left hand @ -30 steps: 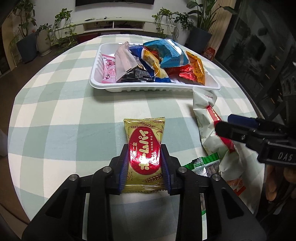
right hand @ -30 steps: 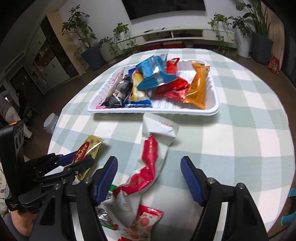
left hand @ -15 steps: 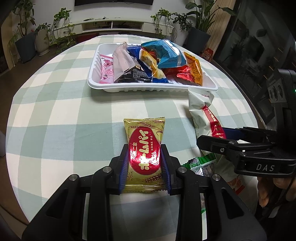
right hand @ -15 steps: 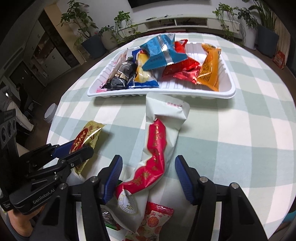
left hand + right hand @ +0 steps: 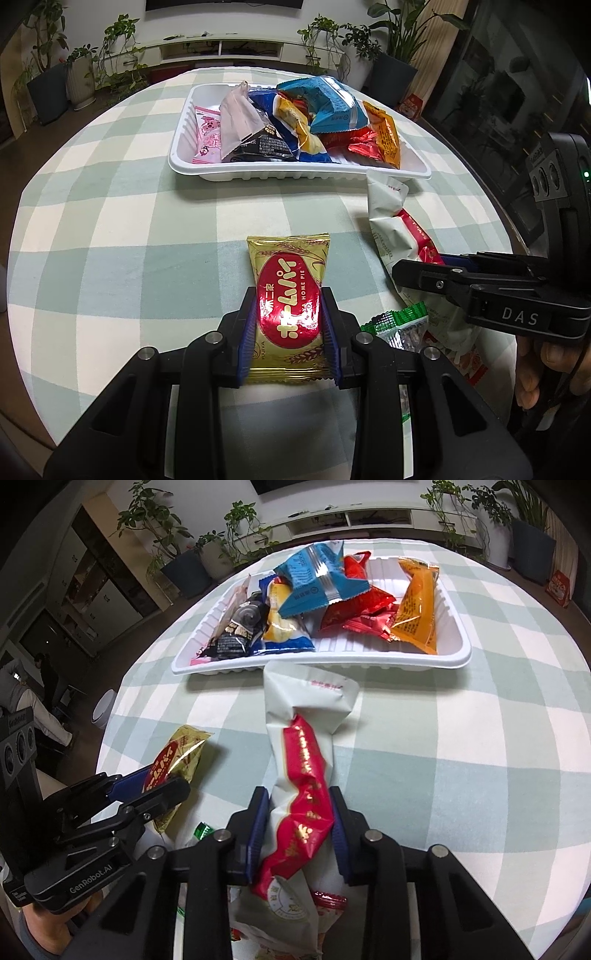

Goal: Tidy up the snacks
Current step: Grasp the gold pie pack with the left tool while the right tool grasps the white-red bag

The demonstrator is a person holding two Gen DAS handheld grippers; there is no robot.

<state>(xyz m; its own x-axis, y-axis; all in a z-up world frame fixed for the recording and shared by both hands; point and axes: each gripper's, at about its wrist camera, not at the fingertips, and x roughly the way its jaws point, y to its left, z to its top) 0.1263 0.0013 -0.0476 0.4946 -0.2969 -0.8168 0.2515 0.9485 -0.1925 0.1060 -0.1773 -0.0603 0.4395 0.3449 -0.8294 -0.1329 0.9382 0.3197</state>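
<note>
Your left gripper (image 5: pixel 288 328) pinches the gold foil pie packet (image 5: pixel 290 306); your right gripper (image 5: pixel 297 827) squeezes the long white-and-red bag (image 5: pixel 306 775). The white plastic tray (image 5: pixel 295 173) holds roughly 7 snacks; about 4 remain outside.

Glossy gold foil wrapper (image 5: pixel 289 306), matt crinkled white packet (image 5: pixel 306 746), ribbed white plastic tray (image 5: pixel 258 173), checked cloth tablecloth (image 5: pixel 129 221).
</note>
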